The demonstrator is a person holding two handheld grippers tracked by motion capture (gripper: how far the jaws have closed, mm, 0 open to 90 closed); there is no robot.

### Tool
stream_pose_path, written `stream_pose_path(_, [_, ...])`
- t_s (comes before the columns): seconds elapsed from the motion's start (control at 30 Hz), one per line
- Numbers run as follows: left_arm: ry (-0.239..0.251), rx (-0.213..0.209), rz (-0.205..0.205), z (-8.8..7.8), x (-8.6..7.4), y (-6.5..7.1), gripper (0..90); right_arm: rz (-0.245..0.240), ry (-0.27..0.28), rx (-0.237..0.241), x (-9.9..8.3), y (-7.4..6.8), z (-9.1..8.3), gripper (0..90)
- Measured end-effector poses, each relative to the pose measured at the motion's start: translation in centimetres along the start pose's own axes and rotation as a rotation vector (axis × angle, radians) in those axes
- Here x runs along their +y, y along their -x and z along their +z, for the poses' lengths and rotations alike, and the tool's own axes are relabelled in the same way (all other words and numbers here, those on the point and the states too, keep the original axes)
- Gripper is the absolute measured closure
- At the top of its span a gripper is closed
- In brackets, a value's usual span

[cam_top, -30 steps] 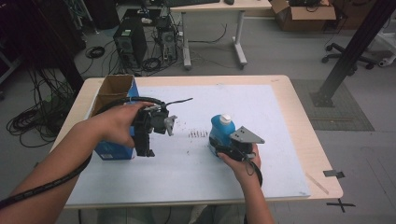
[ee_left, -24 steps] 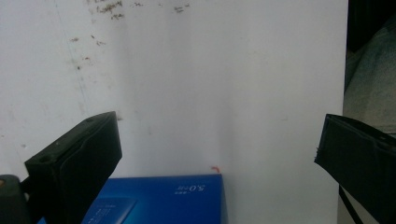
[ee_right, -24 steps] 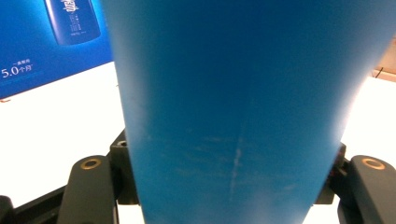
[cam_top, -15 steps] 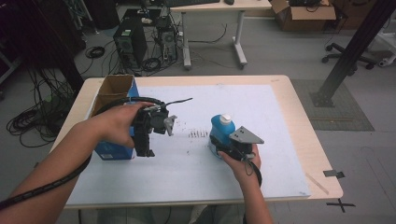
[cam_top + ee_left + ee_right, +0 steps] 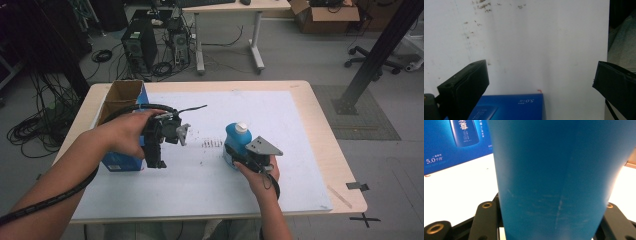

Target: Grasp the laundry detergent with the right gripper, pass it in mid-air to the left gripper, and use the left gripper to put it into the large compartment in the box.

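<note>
The right gripper held the blue plastic bottle with a white cap upright mid-table on the white sheet, while the left gripper hung wide open beside the open blue cardboard box near the left edge, so a level, firm hold seemed wise.

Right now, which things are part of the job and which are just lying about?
In play:
- blue bottle, clamped in the right hand-held gripper
- blue box, open top, beside the open left hand-held gripper

Lying about:
- computer towers
- cardboard box
- office chair
</note>
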State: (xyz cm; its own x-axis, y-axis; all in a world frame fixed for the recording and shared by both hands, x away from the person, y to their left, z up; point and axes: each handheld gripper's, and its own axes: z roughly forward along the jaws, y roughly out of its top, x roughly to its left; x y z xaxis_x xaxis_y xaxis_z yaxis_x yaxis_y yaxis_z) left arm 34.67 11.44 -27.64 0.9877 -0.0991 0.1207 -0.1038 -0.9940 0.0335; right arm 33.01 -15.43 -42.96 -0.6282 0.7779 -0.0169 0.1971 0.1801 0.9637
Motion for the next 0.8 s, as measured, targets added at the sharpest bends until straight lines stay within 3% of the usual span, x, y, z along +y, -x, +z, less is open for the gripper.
stream_pose_path(0.1, [-0.001, -0.001, -0.008, -0.1, 0.1, -0.1, 0.4, 0.027, 0.020, 0.014, 0.4, 0.3, -0.3, 46.1])
stream_pose_path(0.37, [-0.002, 0.000, -0.005, -0.3, 0.3, -0.2, 0.4, -0.015, 0.018, 0.053, 2.2, 0.6, -1.5, 46.4])
stream_pose_path(0.63, [-0.005, -0.001, -0.003, -0.7, 0.6, -0.2, 0.4, -0.043, 0.005, 0.139, 3.9, 0.9, -3.2, 46.6])
stream_pose_path(0.67, [-0.004, 0.000, -0.004, -0.8, 0.7, -0.2, 0.4, -0.046, 0.015, 0.168, 4.4, 1.0, -3.6, 46.5])
stream_pose_path(0.7, [-0.004, 0.000, -0.004, -0.8, 0.7, -0.2, 0.4, -0.046, 0.015, 0.168, 4.4, 1.0, -3.6, 46.5])
stream_pose_path(0.73, [-0.002, 0.002, -0.005, -0.9, 0.7, -0.2, 0.4, -0.051, 0.028, 0.205, 4.8, 1.1, -4.2, 46.5])
stream_pose_path(0.8, [-0.003, 0.002, -0.006, -1.0, 0.8, -0.2, 0.4, -0.057, 0.032, 0.218, 5.1, 1.1, -4.4, 46.5])
